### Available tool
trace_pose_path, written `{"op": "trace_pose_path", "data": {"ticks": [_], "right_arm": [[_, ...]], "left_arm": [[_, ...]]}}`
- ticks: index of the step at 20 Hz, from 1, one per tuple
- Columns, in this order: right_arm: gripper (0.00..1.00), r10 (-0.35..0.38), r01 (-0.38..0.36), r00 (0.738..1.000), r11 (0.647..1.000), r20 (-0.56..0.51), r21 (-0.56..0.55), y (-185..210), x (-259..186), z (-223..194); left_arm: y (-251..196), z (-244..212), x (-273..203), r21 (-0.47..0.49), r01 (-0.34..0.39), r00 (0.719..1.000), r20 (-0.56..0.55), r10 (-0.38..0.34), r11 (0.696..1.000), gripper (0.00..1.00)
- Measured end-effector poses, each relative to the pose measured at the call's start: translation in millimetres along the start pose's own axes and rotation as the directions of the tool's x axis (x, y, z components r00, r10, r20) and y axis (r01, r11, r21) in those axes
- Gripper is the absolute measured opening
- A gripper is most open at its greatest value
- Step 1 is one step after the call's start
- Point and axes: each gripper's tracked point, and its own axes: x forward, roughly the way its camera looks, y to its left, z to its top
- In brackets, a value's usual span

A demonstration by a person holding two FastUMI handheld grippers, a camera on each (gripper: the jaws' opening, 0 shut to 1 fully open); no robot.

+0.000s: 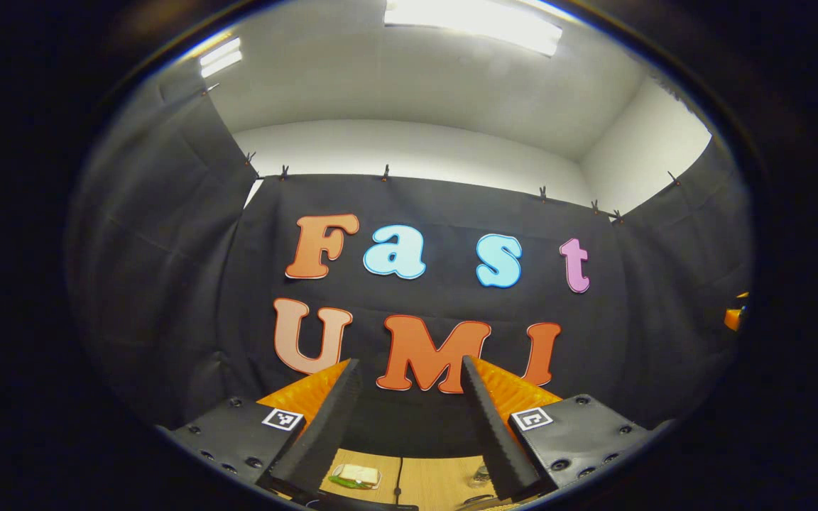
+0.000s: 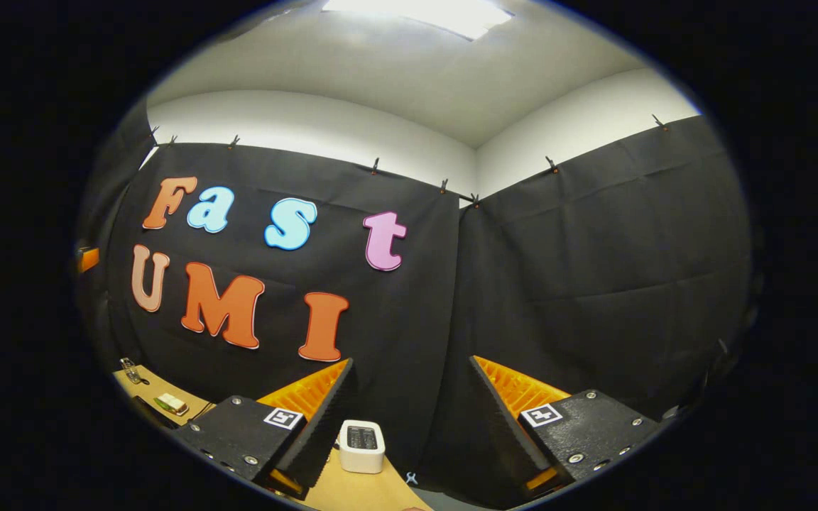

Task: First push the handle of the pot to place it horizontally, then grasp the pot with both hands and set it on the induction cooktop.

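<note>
Up front in the left gripper view, the left gripper has its two black fingers spread well apart, with nothing between them and touching nothing. Each finger block carries a little square black-and-white marker, but it's a code pattern, not readable text. Between the fingers you can see a strip of wooden table near its back edge, where it meets the cloth wall. A small pale packet with a green bit lies there, and something clear and glassy sits close to the right finger; too small to say what it is. A bit of orange peeks in at the far right edge.

Over in the right gripper view, the right gripper is also wide open and holding nothing. What this one adds is a white toaster on the table, just beside the left finger, near the back edge. Further left along that edge sits the same pale packet and the glassy thing.

As for the pot and cooktop, I can't tell where they are from these two.
</note>
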Motion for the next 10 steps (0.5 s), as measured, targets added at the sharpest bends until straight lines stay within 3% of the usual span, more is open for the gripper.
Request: {"op": "trace_pose_path", "data": {"ticks": [3, 4, 5, 8, 10], "right_arm": [[0.96, 0.064, -0.062, 0.995, 0.998, -0.076, 0.027, 30, -4, -37], [0.96, 0.089, -0.084, 0.99, 0.995, -0.112, 0.044, 42, -7, -53], [0.96, 0.114, -0.105, 0.981, 0.992, -0.155, 0.066, 53, -12, -69], [0.96, 0.193, -0.157, 0.936, 0.977, -0.296, 0.141, 89, -26, -122], [0.95, 0.24, -0.181, 0.885, 0.967, -0.399, 0.18, 113, -39, -160]], "left_arm": [[1, -2, -2, 0.01, -0.006, 1.0, -0.002, 0.006, 1.0, 0.93], [3, -3, -1, 0.013, -0.01, 1.0, -0.005, 0.01, 1.0, 0.89], [4, -4, -1, 0.014, -0.011, 1.0, -0.008, 0.011, 1.0, 0.93], [9, -10, -2, 0.018, -0.017, 1.0, -0.021, 0.017, 1.0, 0.94], [15, -15, -3, 0.025, -0.024, 0.999, -0.031, 0.025, 0.999, 0.91]]}}
